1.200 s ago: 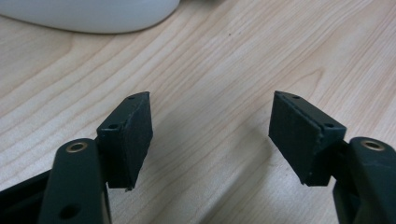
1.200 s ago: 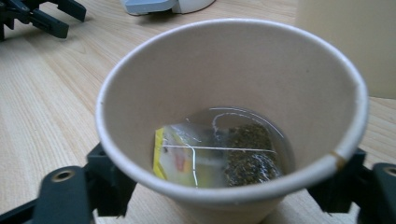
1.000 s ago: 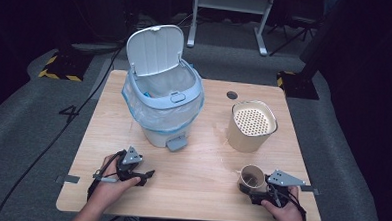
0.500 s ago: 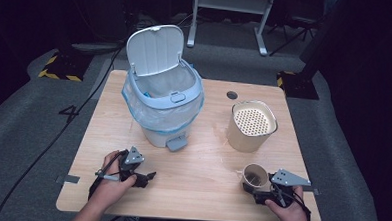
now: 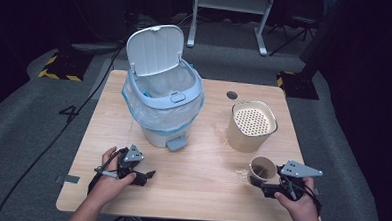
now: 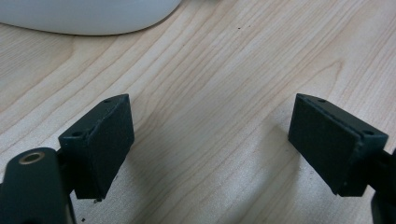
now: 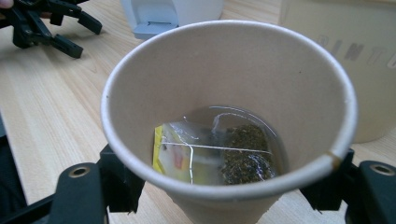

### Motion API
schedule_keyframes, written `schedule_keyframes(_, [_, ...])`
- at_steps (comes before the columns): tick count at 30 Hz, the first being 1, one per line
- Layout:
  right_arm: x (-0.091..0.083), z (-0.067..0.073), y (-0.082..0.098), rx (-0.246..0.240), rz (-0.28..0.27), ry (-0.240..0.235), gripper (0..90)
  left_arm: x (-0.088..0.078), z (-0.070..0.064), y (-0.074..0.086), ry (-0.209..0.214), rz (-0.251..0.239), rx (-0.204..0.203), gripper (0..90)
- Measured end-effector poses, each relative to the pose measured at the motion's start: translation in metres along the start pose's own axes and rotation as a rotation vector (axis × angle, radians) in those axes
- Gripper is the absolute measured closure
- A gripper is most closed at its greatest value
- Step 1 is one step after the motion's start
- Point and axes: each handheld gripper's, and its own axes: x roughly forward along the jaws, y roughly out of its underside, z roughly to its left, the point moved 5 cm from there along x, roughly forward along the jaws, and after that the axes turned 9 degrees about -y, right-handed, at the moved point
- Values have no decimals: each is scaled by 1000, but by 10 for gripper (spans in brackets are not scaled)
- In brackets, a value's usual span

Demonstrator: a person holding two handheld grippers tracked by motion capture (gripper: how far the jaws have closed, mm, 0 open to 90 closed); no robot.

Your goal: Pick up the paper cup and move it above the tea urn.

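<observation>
High view: your right gripper (image 5: 259,183) sits at the table's (image 5: 195,190) near right corner, its jaws clamped on a paper cup (image 5: 262,168) just in front of the beige perforated canister (image 5: 252,125). The jaws have just been closing on that cup. Your left gripper (image 5: 143,177) rests near the left front edge, jaws spread with nothing between them, having just been opening. The bin (image 5: 161,109) stands behind it with its lid up.

Left gripper view: your two black pads (image 6: 100,140) stand wide apart over bare wood, touching nothing; the bin's white base (image 6: 88,16) lies beyond.

Right gripper view: your jaws press on both sides of the cup (image 7: 229,107), and a used tea bag (image 7: 219,156) lies on its bottom.
</observation>
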Motion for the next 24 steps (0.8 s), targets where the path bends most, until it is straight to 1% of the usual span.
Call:
schedule_keyframes(3, [-4, -2, -9, 7, 18, -6, 290, 0, 0, 0, -5, 0, -1, 145])
schedule_keyframes(7, [-9, -4, -22, 11, 18, -11, 290, 0, 0, 0, -11, 3, -3, 140])
schedule_keyframes(12, [-13, -6, -39, 21, 7, -20, 290, 0, 0, 0, -11, 3, -4, 141])
schedule_keyframes(17, [-16, -10, -54, 14, 10, -14, 291, 0, 0, 0, -11, 3, -4, 141])
schedule_keyframes(22, [-19, -13, -67, 7, -1, -8, 291, 0, 0, 0, -12, 3, -4, 141])
schedule_keyframes(24, [-20, -14, -70, 13, -7, -11, 291, 0, 0, 0, -12, 3, -4, 141])
